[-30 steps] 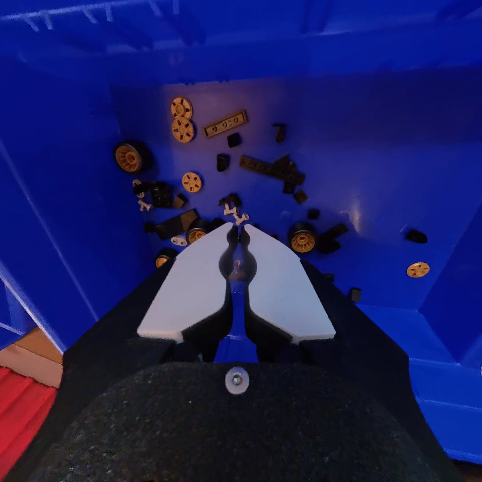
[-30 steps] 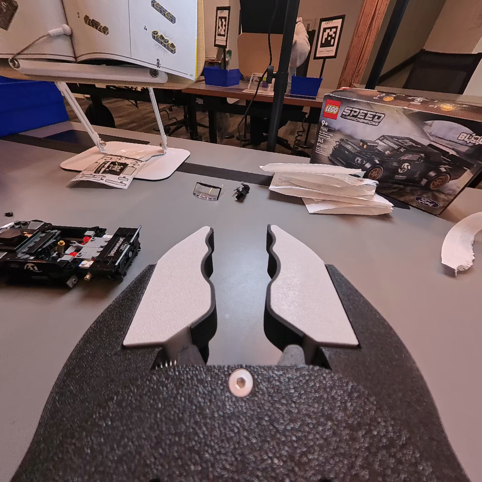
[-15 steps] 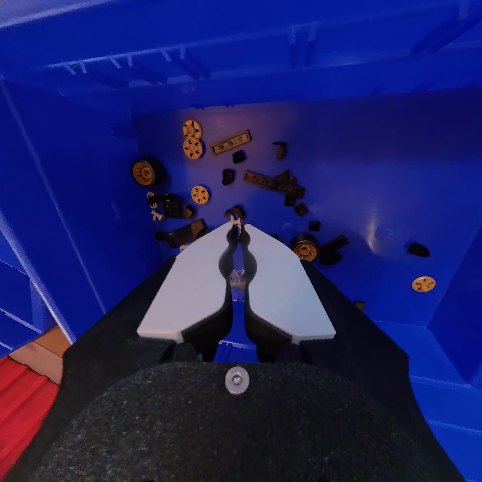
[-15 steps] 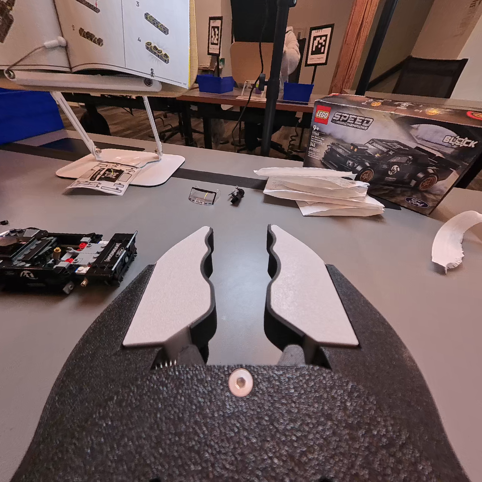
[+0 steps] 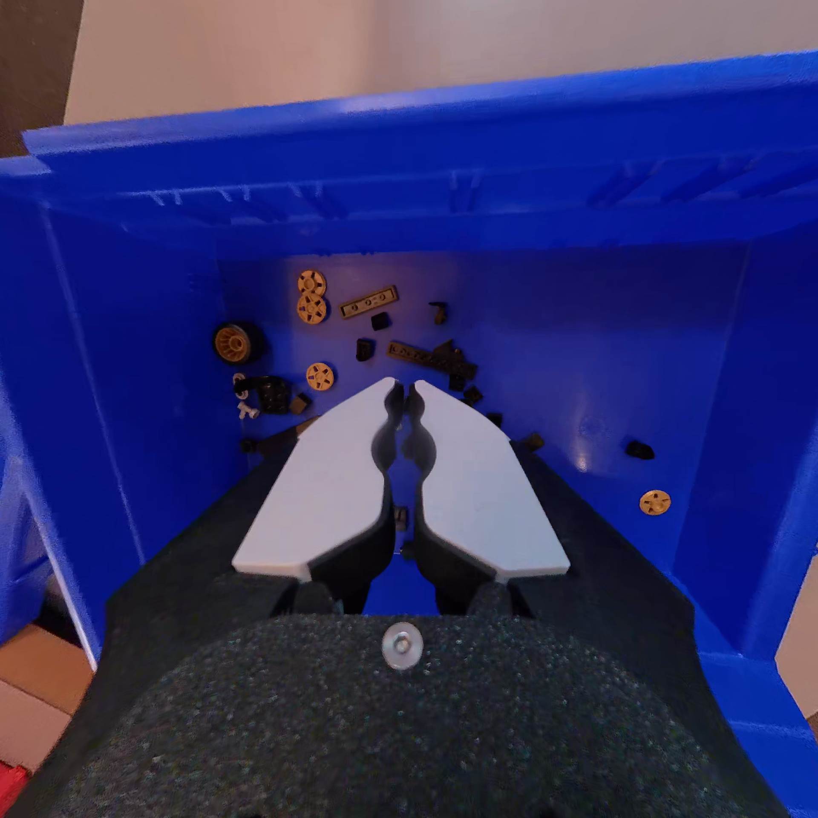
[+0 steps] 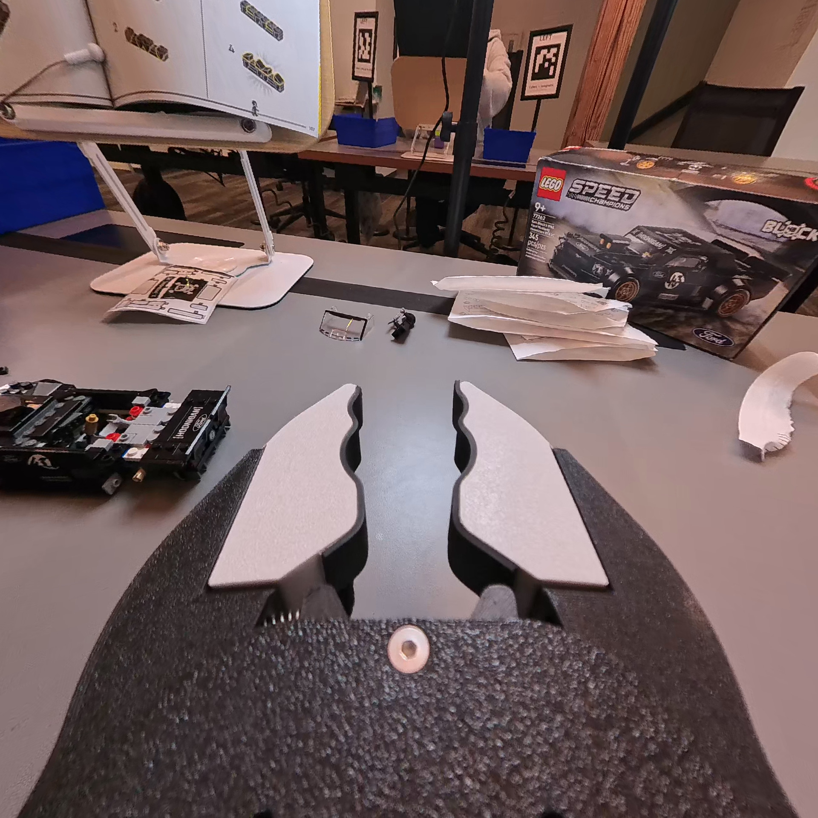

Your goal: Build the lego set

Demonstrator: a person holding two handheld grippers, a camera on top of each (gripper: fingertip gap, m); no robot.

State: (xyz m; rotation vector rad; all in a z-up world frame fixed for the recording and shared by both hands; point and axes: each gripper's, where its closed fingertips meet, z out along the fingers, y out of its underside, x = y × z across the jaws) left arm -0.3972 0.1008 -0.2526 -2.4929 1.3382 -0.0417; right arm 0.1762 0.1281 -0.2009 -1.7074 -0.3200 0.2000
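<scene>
left gripper sits inside the blue bin, its fingers nearly together with only a sliver of gap at the tips. whether a small part is pinched there cannot be told; something pale and tiny shows in the gap lower down, too small to name. on the bin floor beyond the tips lie gold wheel discs, a tyre with gold hub by the left wall, a tan strip plate and scattered black bits.

right gripper hovers over the grey table, fingers well apart and empty. the half-built black car lies left of that gripper; a clear windscreen piece and a small black part lie beyond it, before the set box.

judgement: the step is fetching a part from the bin. doing it well means lifting straight up clear of the bin walls, keeping the squeeze steady, and checking the tips before carrying over to the car.
</scene>
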